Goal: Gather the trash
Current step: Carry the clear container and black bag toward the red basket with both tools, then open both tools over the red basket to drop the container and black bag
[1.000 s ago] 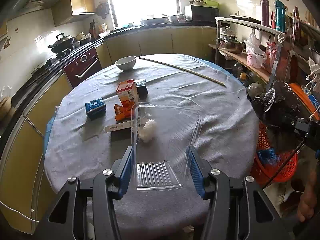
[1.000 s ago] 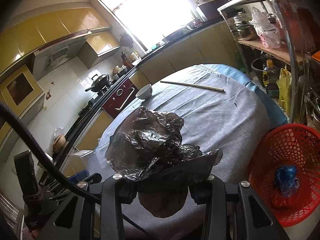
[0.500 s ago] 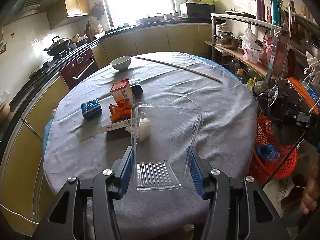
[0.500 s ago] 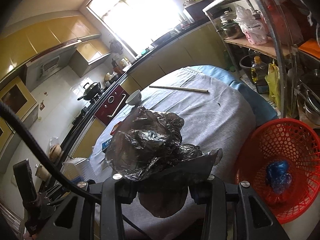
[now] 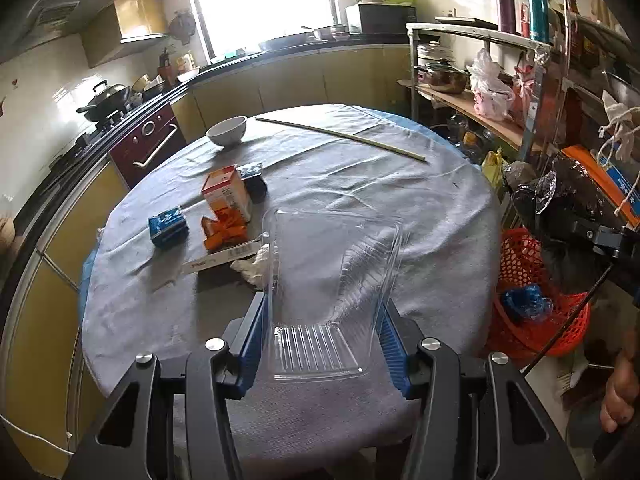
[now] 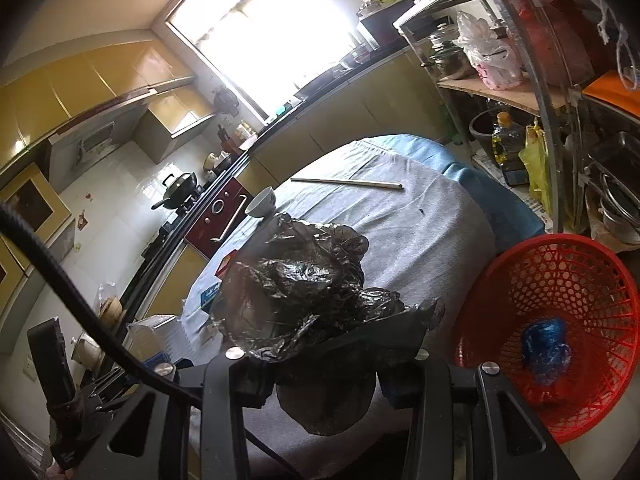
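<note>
My left gripper is shut on a clear plastic tray, held above the near edge of the round table. My right gripper is shut on a crumpled black plastic bag, held over the table's right side next to a red basket. In the left wrist view the bag and the basket appear at the right. More trash lies on the table: an orange carton, an orange wrapper, a blue pack, a white wad.
A white bowl and a long thin stick lie at the table's far side. The red basket holds a blue bag. A cluttered metal shelf stands right of the table. A stove with a wok is at left.
Both views have shifted slightly: the table sits a little farther from the left gripper, and the red basket has come further into the right wrist view. Both grips are unchanged.
</note>
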